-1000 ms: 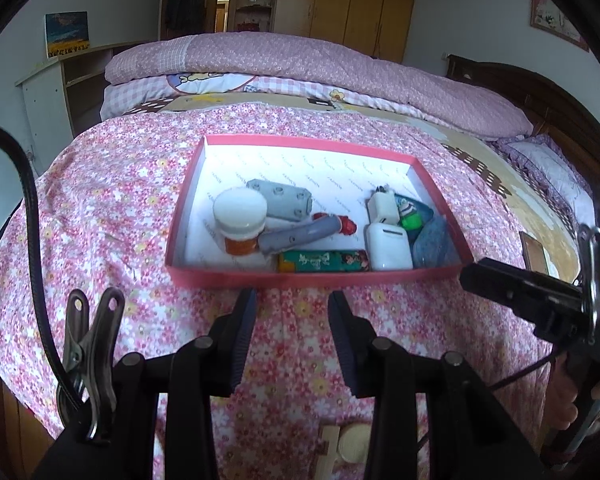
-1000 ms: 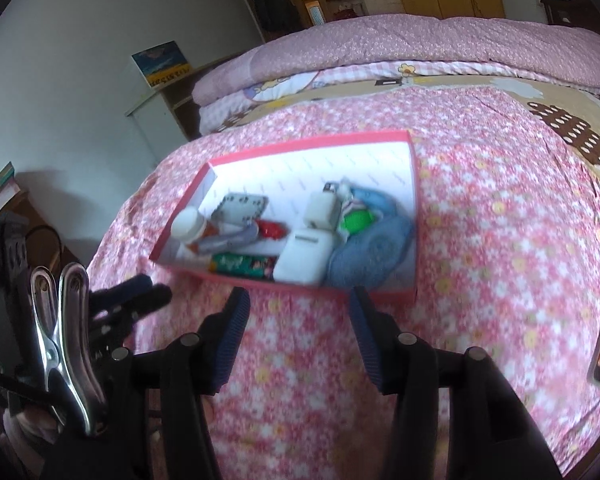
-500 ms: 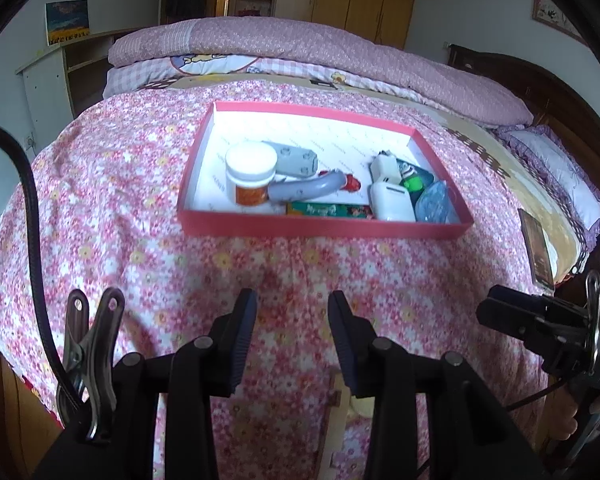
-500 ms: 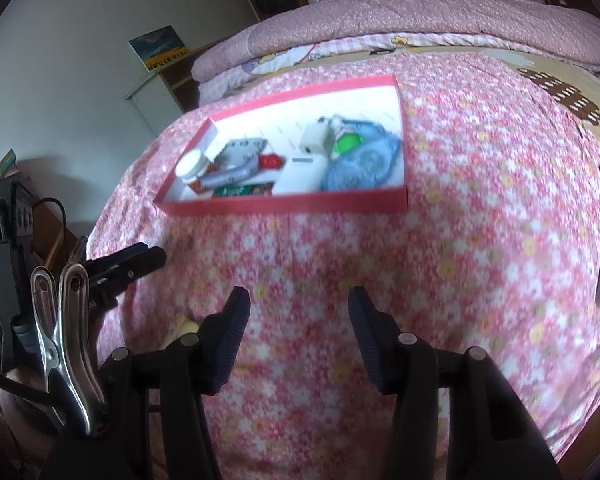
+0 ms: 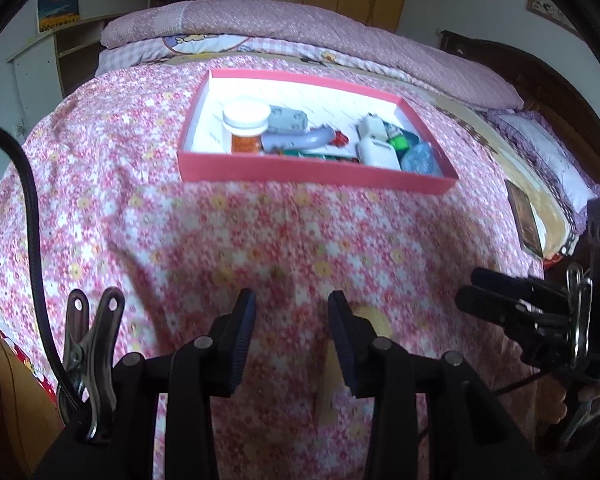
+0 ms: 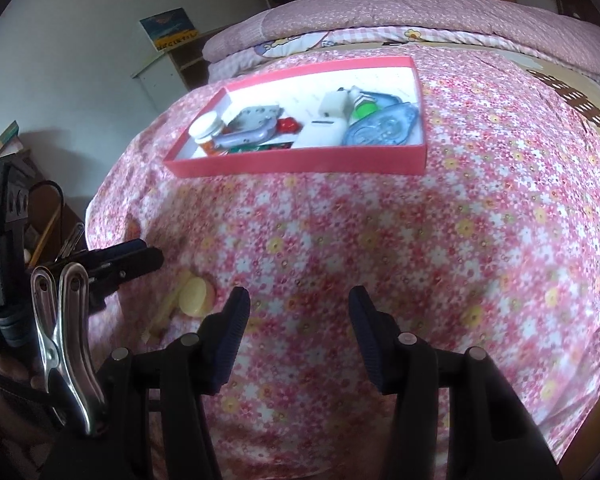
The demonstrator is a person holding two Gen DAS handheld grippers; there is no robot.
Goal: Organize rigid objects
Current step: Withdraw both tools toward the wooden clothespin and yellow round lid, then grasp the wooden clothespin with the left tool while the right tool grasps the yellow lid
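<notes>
Left claw (image 5: 290,334) is hanging open over the flowery pink bedspread (image 5: 220,248) with nothing in it, angled down near the round cream wooden piece (image 6: 196,302) at the bed's front edge, probably next up for sorting. Further back, the shallow pink cardboard tray (image 5: 312,170) already holds the white-capped orange pill bottle (image 5: 246,126), grey gadgets and white charger, bunched along the near wall. Right claw (image 6: 298,334) is open and empty too, both well short of the tray.
</notes>
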